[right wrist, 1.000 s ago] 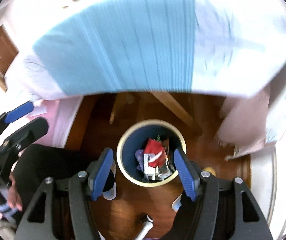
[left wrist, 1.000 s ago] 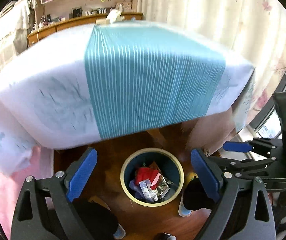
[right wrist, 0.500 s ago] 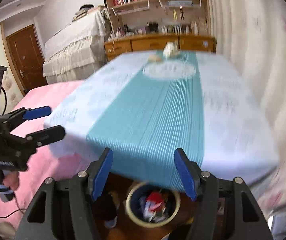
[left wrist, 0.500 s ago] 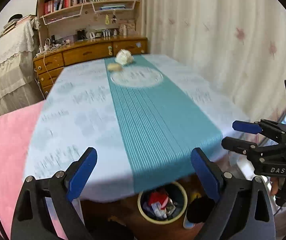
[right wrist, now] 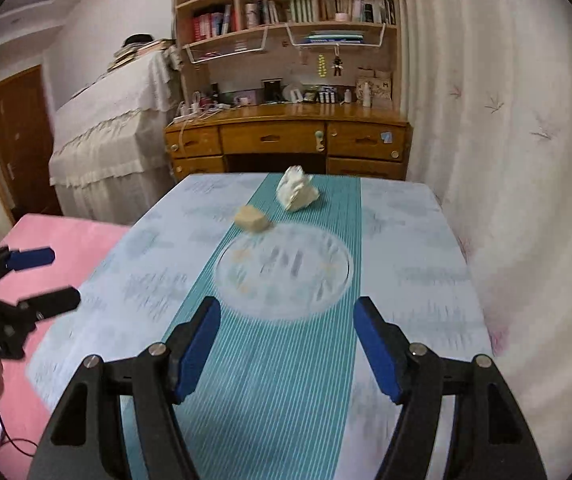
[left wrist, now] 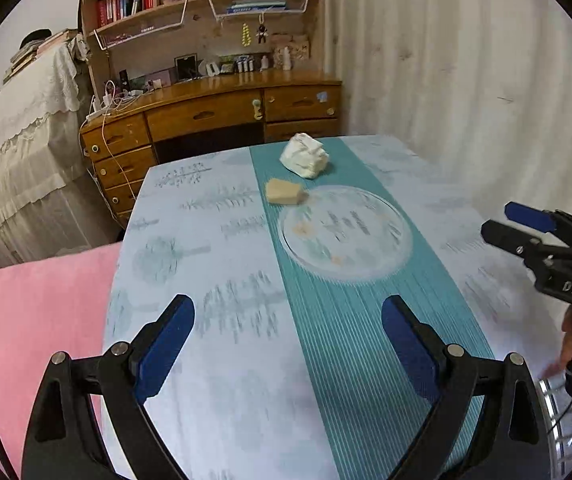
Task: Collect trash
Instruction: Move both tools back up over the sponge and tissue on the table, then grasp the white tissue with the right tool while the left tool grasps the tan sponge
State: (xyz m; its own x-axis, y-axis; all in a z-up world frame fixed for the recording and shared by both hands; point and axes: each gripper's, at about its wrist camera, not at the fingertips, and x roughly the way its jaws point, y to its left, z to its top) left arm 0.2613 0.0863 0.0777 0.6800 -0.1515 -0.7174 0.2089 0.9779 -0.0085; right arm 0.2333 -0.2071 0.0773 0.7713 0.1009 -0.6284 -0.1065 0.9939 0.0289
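Note:
A crumpled white paper wad [left wrist: 305,155] and a small tan scrap [left wrist: 283,191] lie at the far end of the table, on the teal stripe of the tablecloth [left wrist: 222,280]. They also show in the right wrist view, the wad [right wrist: 296,189] and the scrap [right wrist: 251,218]. My left gripper [left wrist: 288,332] is open and empty above the near half of the table. My right gripper [right wrist: 287,338] is open and empty, also above the near half. Each gripper shows in the other's view, the right one [left wrist: 526,226] and the left one [right wrist: 42,278].
A round clear glass plate [left wrist: 346,234] lies on the teal stripe just before the trash. A wooden desk [left wrist: 214,112] with bookshelves stands behind the table. A pink mat [left wrist: 34,312] lies to the left, a curtain [left wrist: 466,80] hangs to the right.
Both grippers have risen from over the floor bin beneath the table to above the tabletop. The bin has dropped out of view; the paper wad and scrap are now closer.

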